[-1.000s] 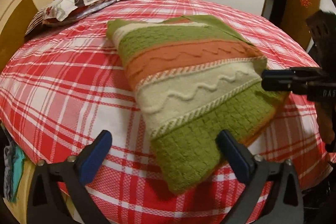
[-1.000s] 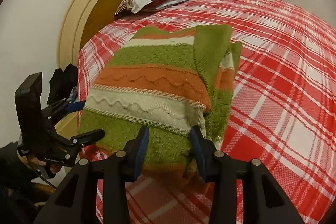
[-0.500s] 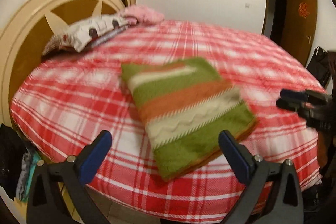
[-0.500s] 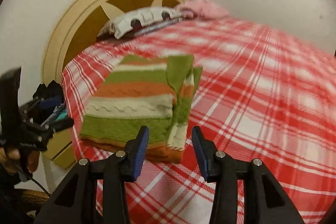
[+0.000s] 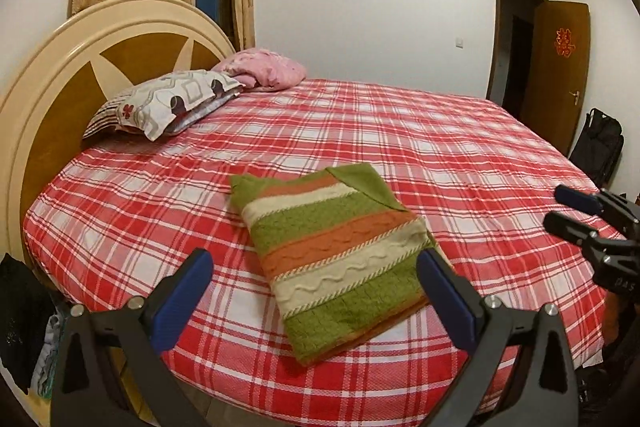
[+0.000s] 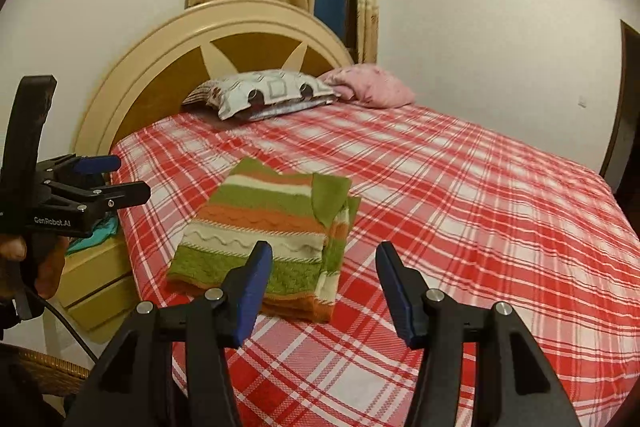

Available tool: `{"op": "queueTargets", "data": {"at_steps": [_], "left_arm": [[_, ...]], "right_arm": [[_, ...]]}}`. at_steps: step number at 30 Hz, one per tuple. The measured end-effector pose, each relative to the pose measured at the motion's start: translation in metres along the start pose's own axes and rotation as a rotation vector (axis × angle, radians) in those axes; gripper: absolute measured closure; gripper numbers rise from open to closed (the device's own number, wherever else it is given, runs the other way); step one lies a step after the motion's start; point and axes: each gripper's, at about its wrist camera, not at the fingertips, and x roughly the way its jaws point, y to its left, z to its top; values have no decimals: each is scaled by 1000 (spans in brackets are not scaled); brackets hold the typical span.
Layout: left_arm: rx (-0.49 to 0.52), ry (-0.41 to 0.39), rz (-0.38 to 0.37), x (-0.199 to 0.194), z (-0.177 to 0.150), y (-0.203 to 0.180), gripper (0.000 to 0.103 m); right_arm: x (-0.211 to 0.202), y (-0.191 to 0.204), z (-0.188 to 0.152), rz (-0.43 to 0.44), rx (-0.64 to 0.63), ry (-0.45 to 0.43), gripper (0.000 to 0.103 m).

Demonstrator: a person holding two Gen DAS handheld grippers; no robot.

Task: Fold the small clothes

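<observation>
Headboard (image 5: pixel 60 75) and pillows (image 5: pixel 168 103) are sitting leftward; my left gripper (image 5: pixel 316 291) is hanging wide, empty. Folded sweater (image 5: pixel 340 263) is lying near the bedspread (image 5: pixel 460 155) edge (open plaid beyond). My right gripper (image 6: pixel 324 283) is opening, empty.

L tool (image 5: pixel 316 287) wide open, R tool (image 6: pixel 324 283) opening, both empty.
</observation>
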Motion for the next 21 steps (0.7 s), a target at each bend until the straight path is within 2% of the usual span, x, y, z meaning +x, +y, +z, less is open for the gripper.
{"op": "queueTargets", "data": {"at_steps": [21], "left_arm": [[4, -2, 2, -5, -1, -7, 0]], "right_arm": [[-13, -3, -3, 3, 19, -19, 48]]}}
